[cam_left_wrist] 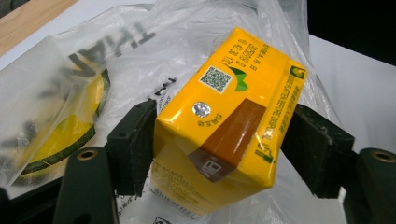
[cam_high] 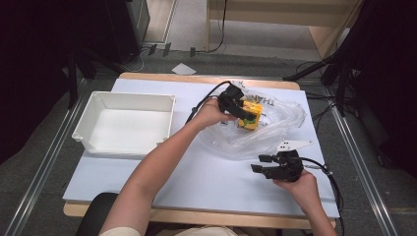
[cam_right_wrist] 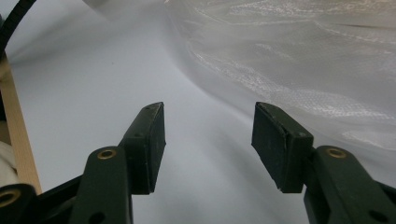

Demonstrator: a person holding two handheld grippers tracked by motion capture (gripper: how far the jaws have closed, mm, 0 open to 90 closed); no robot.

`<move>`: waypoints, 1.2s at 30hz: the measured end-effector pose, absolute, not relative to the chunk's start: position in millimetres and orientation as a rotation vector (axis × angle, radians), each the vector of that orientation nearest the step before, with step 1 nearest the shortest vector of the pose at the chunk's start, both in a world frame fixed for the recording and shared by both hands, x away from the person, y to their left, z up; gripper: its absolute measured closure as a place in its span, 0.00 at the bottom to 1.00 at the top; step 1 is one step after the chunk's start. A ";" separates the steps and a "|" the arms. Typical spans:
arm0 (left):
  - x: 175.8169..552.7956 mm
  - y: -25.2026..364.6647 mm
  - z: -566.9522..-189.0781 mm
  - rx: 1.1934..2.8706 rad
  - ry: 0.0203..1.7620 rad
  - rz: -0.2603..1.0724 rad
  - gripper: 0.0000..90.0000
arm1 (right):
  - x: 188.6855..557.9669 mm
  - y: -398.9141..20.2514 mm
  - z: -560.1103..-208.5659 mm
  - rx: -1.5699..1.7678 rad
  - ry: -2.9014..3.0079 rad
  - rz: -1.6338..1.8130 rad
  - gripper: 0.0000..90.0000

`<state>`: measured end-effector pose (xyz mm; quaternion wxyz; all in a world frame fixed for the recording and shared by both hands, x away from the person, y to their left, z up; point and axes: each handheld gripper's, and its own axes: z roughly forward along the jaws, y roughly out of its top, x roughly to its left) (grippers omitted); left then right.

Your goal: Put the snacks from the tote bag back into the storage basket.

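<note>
The left gripper (cam_high: 244, 112) has the yellow carton (cam_left_wrist: 224, 121) pinched between its pads, one jaw pressed on each narrow side, the box tilted with its foil straw spot facing the camera. It hangs over the clear bag (cam_high: 268, 125) toward the far right part of the table (cam_high: 206, 182), just above the crumpled plastic, which looks like a lift straight out of the bag's mouth. Gripping across the narrow sides makes sense: the flat faces give the pads a square seat and the carton is not crushed. Nearer the front right edge, the right gripper (cam_high: 259, 163) sits low with its jaws spread wide and nothing between them, pointing along the bare surface at the bag's near fold (cam_right_wrist: 299, 79), probably ready to pin the plastic down so it does not ride up with the carton. At the left side waits the white bin (cam_high: 125, 123), nothing inside it, the likely drop spot.
</note>
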<state>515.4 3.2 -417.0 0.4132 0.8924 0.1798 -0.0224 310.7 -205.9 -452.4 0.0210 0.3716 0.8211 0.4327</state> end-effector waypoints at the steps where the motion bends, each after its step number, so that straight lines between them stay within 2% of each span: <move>1: 514.9 3.3 -416.5 2.253 0.451 -0.052 0.36 | 310.9 -205.8 -452.6 1.150 2.547 1.339 0.50; 9: 512.7 2.6 -415.9 2.265 0.447 -0.037 0.46 | 311.7 -205.6 -453.4 1.152 2.546 1.336 0.50; 17: 512.8 -6.3 -419.9 2.256 0.443 -0.037 0.45 | 312.5 -204.9 -455.1 1.152 2.557 1.330 0.50; 19: 512.3 -6.9 -419.9 2.254 0.443 -0.032 0.51 | 312.5 -205.0 -455.1 1.152 2.557 1.330 0.50; 22: 510.8 -7.5 -419.1 2.267 0.429 -0.005 0.54 | 312.5 -205.6 -454.7 1.154 2.555 1.332 0.50; 36: 508.5 -8.3 -412.6 2.308 0.431 0.030 0.58 | 312.7 -207.2 -454.9 1.163 2.549 1.352 0.50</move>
